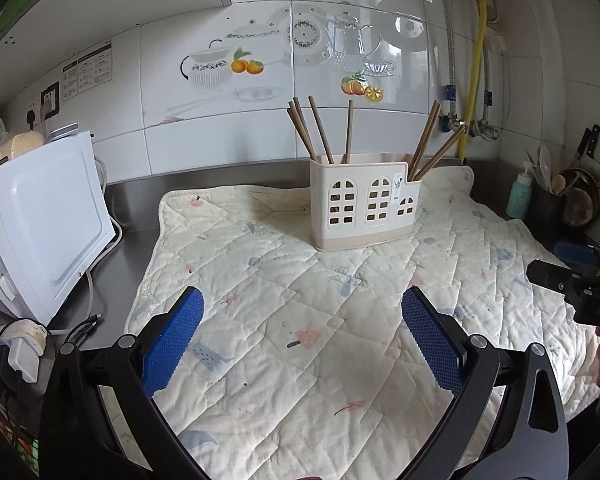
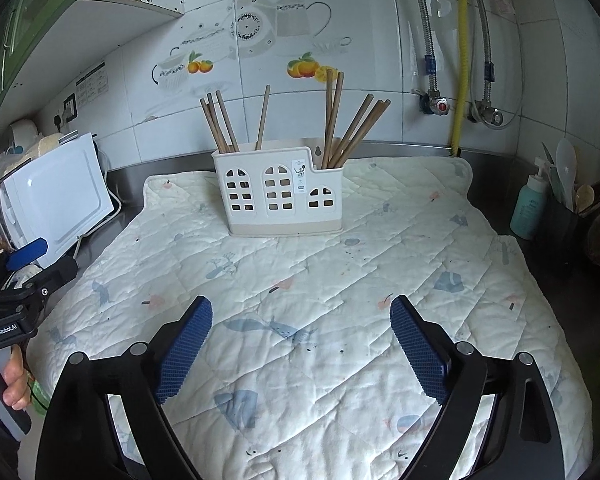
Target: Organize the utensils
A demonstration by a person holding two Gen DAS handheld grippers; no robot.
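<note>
Both claws hang spread and empty over the quilt, so let me go view by view. From the left wrist, my left gripper [image 1: 302,312] has its blue pads wide apart with nothing between them, only the quilted mat [image 1: 300,360] underneath; straight ahead of the claw, well apart from it, stands the cream utensil holder [image 1: 364,208] with brown chopsticks [image 1: 320,132] poking out of it, some in the tall section ahead-left and a couple in the low section ahead-right. Off to the claw's left sits a white appliance [image 1: 48,220], and at the far right edge I catch the right gripper's black body. Switching to the right wrist: my right gripper [image 2: 300,320] is likewise splayed wide, nothing pinched, and the holder is dead ahead of it, again well clear. I count more sticks here, since the low section ahead-right shows a fuller bunch than the other camera lets me see. This view also gives me a hand [image 2: 14,376] on the left gripper's handle at far left, and a teal bottle [image 2: 530,208] to the claw's right. Progress, as I judge it: no loose utensil lies on the mat in either view, so the sorting looks done or nearly so.
</note>
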